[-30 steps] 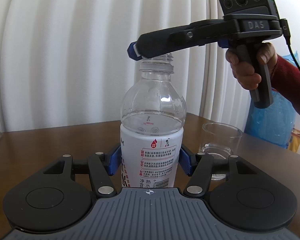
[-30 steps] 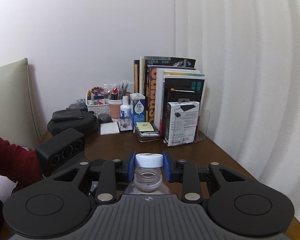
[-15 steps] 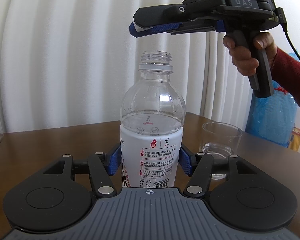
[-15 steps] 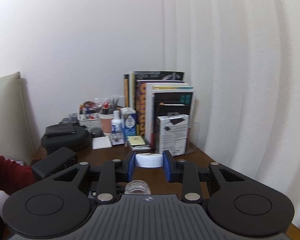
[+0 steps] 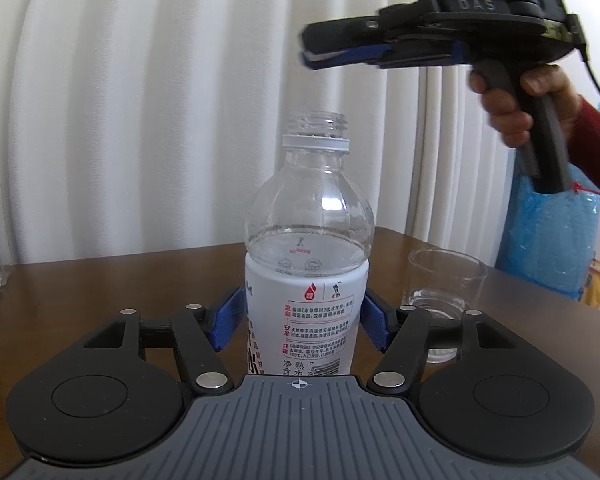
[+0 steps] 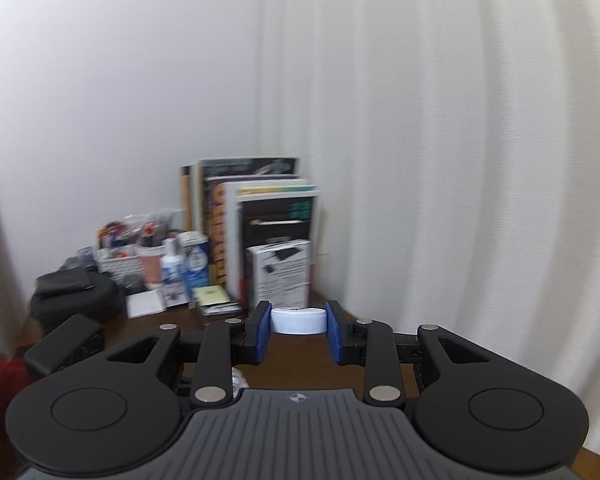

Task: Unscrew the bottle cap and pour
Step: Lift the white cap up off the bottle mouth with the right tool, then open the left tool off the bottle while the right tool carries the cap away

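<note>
A clear water bottle with a white label stands upright on the brown table, its threaded mouth uncapped. My left gripper straddles the label. Its jaws are opening, and the blue pads sit just off the bottle's sides. My right gripper hovers above and to the right of the mouth, held by a hand. In the right wrist view the right gripper is shut on the white ribbed cap. A short clear glass stands right of the bottle.
White curtains hang behind the table. A blue plastic bag stands at the far right. At the table's far end are upright books, a white box, a basket of pens, small bottles and a black pouch.
The right gripper lifted the cap off the bottle, then moved up and away to the right. The left gripper's pads have spread slightly off the bottle, which has stayed put.
</note>
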A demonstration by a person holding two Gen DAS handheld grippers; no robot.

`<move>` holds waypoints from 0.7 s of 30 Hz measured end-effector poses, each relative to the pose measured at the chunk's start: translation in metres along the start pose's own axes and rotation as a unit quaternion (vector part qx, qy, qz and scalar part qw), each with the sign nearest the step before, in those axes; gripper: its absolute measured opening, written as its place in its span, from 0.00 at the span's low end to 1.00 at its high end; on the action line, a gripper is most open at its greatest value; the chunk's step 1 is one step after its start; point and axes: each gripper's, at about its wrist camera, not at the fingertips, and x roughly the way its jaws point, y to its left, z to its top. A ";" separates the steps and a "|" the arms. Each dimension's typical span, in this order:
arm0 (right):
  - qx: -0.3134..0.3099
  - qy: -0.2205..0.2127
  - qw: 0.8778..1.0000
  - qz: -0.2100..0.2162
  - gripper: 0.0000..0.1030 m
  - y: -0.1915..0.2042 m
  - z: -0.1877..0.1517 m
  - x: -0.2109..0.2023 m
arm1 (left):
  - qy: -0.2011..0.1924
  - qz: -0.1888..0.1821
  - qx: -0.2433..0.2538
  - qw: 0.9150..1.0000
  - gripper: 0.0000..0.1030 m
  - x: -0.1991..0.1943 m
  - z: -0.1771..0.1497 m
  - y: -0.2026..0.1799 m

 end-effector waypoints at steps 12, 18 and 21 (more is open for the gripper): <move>0.018 -0.015 0.994 -0.103 0.31 0.051 -0.029 -0.067 | 0.001 0.045 -0.007 0.999 0.92 -0.027 -0.003 -0.013; 0.043 -0.005 0.986 -0.161 0.31 0.078 -0.068 -0.092 | -0.001 0.063 0.005 0.998 0.95 -0.051 -0.005 -0.027; 0.069 -0.003 0.981 -0.183 0.31 0.092 -0.091 -0.104 | -0.002 0.070 0.010 0.998 0.95 -0.064 -0.007 -0.035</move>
